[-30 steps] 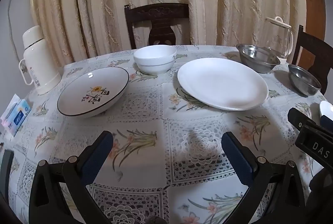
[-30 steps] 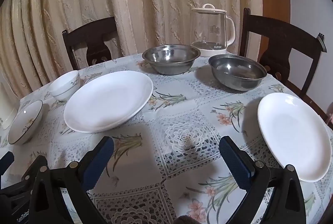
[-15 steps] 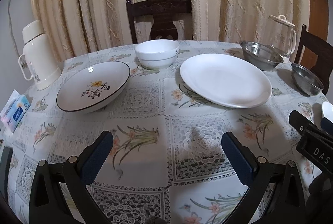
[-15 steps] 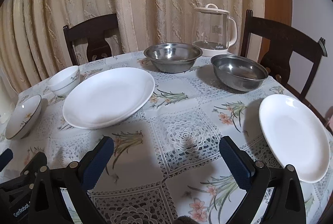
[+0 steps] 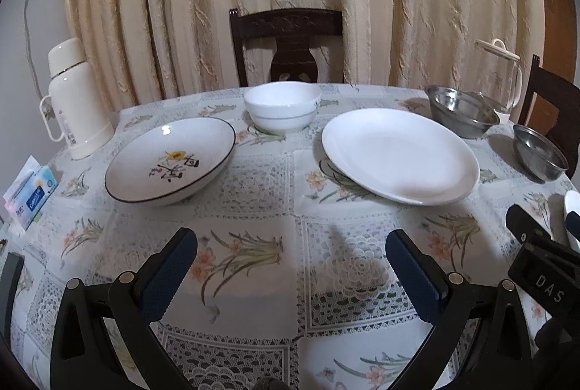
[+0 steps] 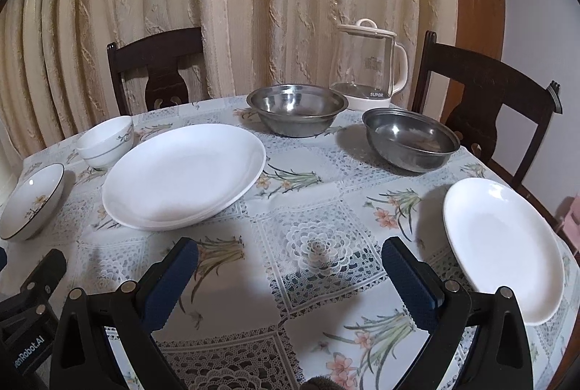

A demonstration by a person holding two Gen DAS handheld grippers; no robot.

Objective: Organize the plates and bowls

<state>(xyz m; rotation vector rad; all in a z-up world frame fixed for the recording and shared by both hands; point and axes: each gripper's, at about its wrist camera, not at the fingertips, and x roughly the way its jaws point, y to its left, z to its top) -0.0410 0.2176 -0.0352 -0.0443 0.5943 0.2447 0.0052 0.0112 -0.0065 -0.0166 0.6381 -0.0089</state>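
On the floral tablecloth a large white plate (image 5: pixel 398 154) (image 6: pixel 183 174) lies in the middle. Left of it sit a black-rimmed flowered dish (image 5: pixel 170 160) (image 6: pixel 30 199) and a white bowl (image 5: pixel 282 109) (image 6: pixel 107 141). Two steel bowls stand at the back right, one farther (image 5: pixel 462 111) (image 6: pixel 297 109) and one nearer (image 5: pixel 540 152) (image 6: pixel 411 143). A smaller white plate (image 6: pixel 504 245) rests at the right edge. My left gripper (image 5: pixel 291 257) hangs open over bare cloth, short of the dishes. My right gripper (image 6: pixel 290 261) is open too, left of the small plate.
A white thermos (image 5: pixel 74 100) and a tissue pack (image 5: pixel 30 196) stand at the left edge. A glass kettle (image 6: pixel 368 63) sits at the back right. Dark wooden chairs (image 5: pixel 286 45) (image 6: pixel 485 100) ring the table, with a curtain behind.
Both views have tilted up and shifted slightly, so the dishes sit lower in frame and the chairs show more. Nothing on the table has moved; both grippers stay open.
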